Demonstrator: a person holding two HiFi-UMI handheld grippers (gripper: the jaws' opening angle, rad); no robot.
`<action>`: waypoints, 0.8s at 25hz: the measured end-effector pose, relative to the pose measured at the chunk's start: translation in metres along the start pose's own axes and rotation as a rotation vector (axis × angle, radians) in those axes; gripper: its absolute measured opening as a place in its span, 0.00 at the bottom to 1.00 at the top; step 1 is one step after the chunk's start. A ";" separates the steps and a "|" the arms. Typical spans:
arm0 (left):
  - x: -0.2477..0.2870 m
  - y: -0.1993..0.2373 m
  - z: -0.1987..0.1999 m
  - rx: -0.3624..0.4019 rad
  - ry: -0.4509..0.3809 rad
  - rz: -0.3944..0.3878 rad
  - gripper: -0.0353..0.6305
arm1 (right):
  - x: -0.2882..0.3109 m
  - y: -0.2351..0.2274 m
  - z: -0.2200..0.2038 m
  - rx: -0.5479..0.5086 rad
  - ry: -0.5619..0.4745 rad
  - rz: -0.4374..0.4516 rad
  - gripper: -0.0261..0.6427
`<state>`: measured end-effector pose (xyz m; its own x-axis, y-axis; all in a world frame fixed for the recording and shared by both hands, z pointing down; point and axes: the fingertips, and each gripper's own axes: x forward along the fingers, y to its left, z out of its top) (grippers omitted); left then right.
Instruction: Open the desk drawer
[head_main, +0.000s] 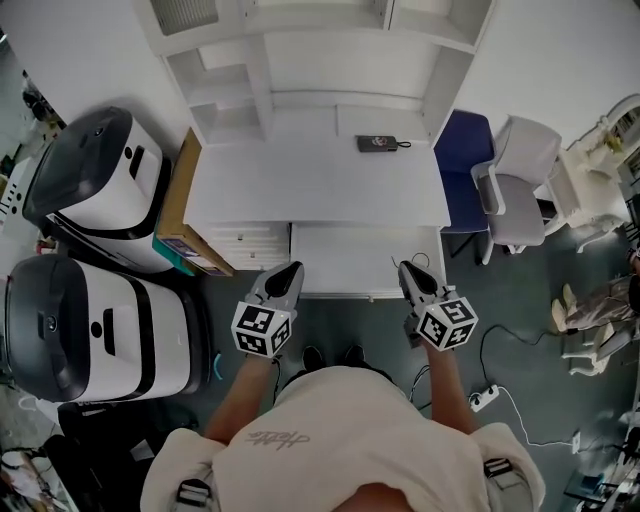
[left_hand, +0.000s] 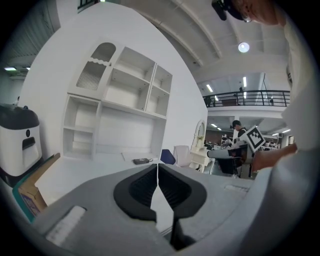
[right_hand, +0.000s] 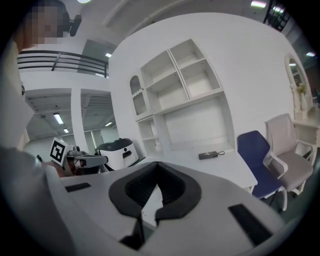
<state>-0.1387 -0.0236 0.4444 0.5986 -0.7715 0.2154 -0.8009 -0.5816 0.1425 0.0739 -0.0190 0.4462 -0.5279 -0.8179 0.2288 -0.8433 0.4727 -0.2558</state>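
Observation:
In the head view a white desk (head_main: 320, 185) with a shelf unit on top stands before me. A wide, flat white drawer (head_main: 362, 262) sticks out from under its front edge on the right half. My left gripper (head_main: 295, 268) hovers at the drawer's near left corner, and my right gripper (head_main: 405, 268) hovers at its near right corner. Both point toward the desk and touch nothing. The left gripper view shows the left gripper (left_hand: 158, 170) with its jaws together and nothing between them. The right gripper (right_hand: 157, 170) looks the same in the right gripper view.
A small black device (head_main: 378, 143) lies at the back of the desk. A blue chair (head_main: 462, 165) and a white chair (head_main: 520, 185) stand to the right. Two white-and-black machines (head_main: 100, 175) and a cardboard box (head_main: 185, 215) are on the left. A power strip (head_main: 485, 398) lies on the floor.

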 end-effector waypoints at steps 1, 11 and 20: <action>0.000 -0.002 0.007 0.005 -0.003 0.001 0.08 | -0.001 0.004 0.007 -0.018 -0.010 0.011 0.04; -0.008 -0.027 0.085 0.093 -0.107 -0.031 0.08 | -0.009 0.045 0.068 -0.210 -0.117 0.093 0.04; -0.012 -0.016 0.113 0.133 -0.160 0.022 0.08 | -0.015 0.054 0.082 -0.314 -0.121 0.054 0.04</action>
<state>-0.1308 -0.0343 0.3300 0.5845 -0.8092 0.0591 -0.8109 -0.5851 0.0088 0.0448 -0.0083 0.3522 -0.5730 -0.8129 0.1044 -0.8141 0.5792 0.0416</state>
